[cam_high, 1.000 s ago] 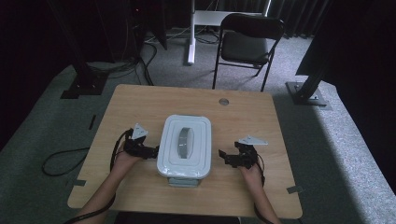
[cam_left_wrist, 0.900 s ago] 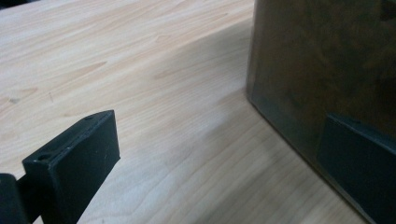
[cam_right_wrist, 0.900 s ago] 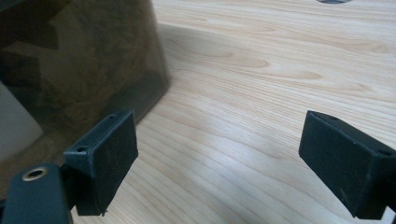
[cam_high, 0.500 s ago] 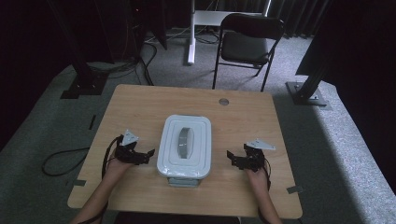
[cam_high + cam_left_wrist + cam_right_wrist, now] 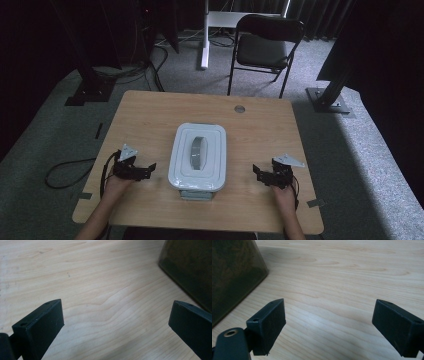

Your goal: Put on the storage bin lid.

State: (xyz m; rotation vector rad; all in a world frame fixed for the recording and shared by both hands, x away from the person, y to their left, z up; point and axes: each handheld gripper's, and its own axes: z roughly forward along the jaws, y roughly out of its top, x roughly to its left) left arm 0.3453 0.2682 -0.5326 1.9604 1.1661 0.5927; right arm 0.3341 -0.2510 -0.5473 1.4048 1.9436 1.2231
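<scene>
**Both grippers stand off the lidded box, jaws wide, ready to take it from two sides**

A white rectangular plastic box with a grey handle in its lid (image 5: 198,156) sits near the middle of the light wooden table (image 5: 260,125), a little toward the near edge. The left gripper (image 5: 148,169) is on the left of the box, the right gripper (image 5: 256,172) on the right of it, and both are apart from it, touching nothing. Each one has its jaws spread wide and holds nothing. In the left gripper view I see bare wood between the two black jaws, and the dark side wall of the box (image 5: 190,267) stands at the far right. In the right gripper view the same kind of dark wall (image 5: 234,275) stands at the left.

The step in hand, as I judge it, is to bring the two grippers to the box, probably to the lid edge on both sides. To do it well, I think both hands should come in at the same height and at the same time, so the box is not pushed sideways on the smooth wood. The jaws look wide enough for a rim, but they should meet the lid edge squarely, not at a corner. The lid seems to overhang the body, so a low approach and then a small rise under the rim may give a better hold. If one side grips first, the box can turn; a slow and even closing is safer.
</scene>
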